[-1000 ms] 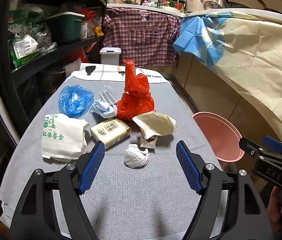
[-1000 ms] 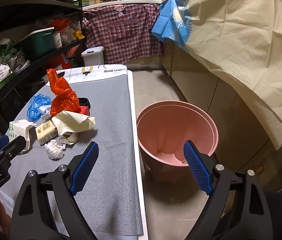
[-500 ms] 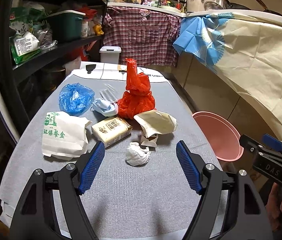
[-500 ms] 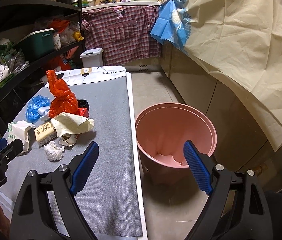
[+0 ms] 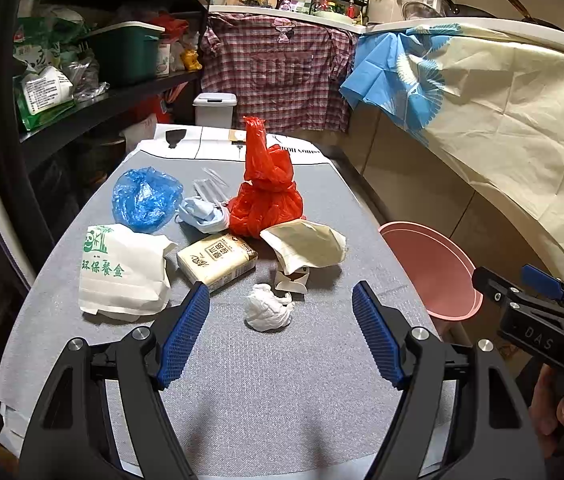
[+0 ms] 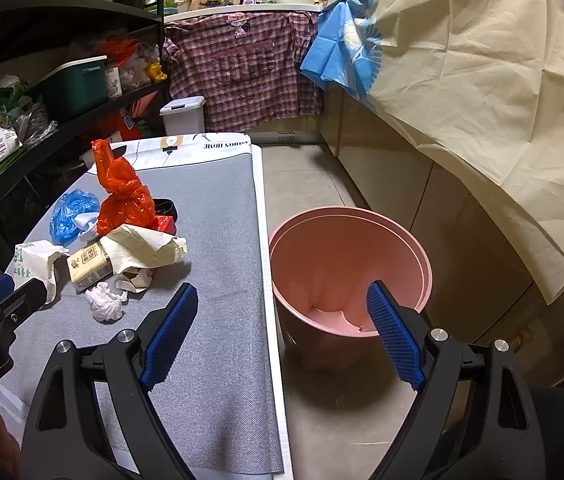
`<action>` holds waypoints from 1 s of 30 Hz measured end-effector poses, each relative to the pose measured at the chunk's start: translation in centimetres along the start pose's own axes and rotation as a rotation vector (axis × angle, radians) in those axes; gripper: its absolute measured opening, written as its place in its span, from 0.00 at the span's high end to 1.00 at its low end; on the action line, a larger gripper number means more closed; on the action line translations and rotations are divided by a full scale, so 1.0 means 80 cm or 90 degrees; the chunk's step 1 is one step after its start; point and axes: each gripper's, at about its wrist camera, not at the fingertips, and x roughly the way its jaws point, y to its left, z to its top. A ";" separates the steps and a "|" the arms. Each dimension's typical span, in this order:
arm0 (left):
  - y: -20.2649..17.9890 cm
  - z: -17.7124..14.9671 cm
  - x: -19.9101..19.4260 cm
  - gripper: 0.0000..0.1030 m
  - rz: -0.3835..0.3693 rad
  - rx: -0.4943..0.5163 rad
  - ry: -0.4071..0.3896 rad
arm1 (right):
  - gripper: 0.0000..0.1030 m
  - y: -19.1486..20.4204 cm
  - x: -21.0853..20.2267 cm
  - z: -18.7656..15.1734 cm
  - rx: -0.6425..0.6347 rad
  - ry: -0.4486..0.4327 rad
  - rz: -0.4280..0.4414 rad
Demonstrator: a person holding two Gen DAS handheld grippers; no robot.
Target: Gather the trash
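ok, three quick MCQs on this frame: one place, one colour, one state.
1. Where is the pink bin?
A. on the table
B. on the floor beside the table
C. on the shelf

2. What colour is the knotted bag?
A. green
B. black
C. red

3. What state is the left gripper in?
A. open and empty
B. shut on tissue
C. shut on a carton

Answers: 1 B, it stands on the floor tiles past the table edge. 2 C, red plastic. 3 A, its jaws stand wide, short of the crumpled tissue.
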 end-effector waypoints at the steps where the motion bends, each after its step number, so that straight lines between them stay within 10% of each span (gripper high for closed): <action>1: 0.000 0.000 0.000 0.30 -0.001 0.000 0.000 | 0.17 0.000 0.000 0.000 0.000 -0.001 0.000; 20: -0.004 0.000 -0.001 0.32 -0.008 0.007 0.000 | 0.18 0.001 -0.001 0.000 0.001 -0.001 0.001; 30: 0.002 -0.004 -0.002 0.46 -0.001 0.008 -0.001 | 0.40 0.013 0.002 0.007 0.016 -0.007 0.050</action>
